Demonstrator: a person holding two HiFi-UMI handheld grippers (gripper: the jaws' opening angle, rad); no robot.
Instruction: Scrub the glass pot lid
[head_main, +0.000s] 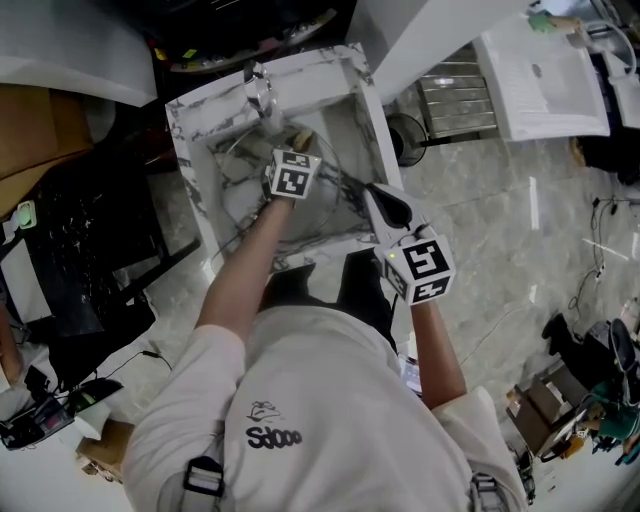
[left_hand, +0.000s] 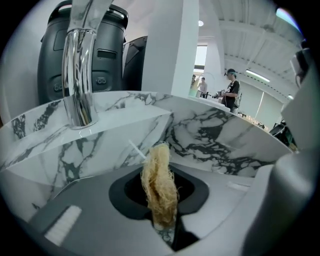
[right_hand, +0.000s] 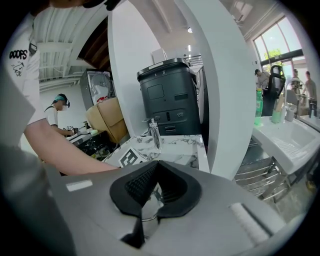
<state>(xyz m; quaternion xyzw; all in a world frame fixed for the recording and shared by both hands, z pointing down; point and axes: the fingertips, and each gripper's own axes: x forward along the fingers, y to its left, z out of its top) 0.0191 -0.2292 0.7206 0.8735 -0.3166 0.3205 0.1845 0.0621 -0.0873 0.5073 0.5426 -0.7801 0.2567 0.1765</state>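
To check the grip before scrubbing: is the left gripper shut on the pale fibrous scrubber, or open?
Shut. The left gripper pinches the lower end of the pale yellow fibrous scrubber between its fingers.

Clear glass pot lid (head_main: 322, 208) (metal-rimmed) in marble sink (head_main: 200, 112), tan fibrous scrubber (left_hand: 159, 186) near its rim

Marble sink (head_main: 190, 140), faucet (head_main: 259, 92) at its far edge. Glass pot lid (head_main: 305, 222) lies inside the basin. Left gripper (head_main: 297, 148) over the lid, tan scrubber (head_main: 303, 138) at its tip. Right gripper (head_main: 373, 191) at the sink's right edge, tip touching the lid's rim.
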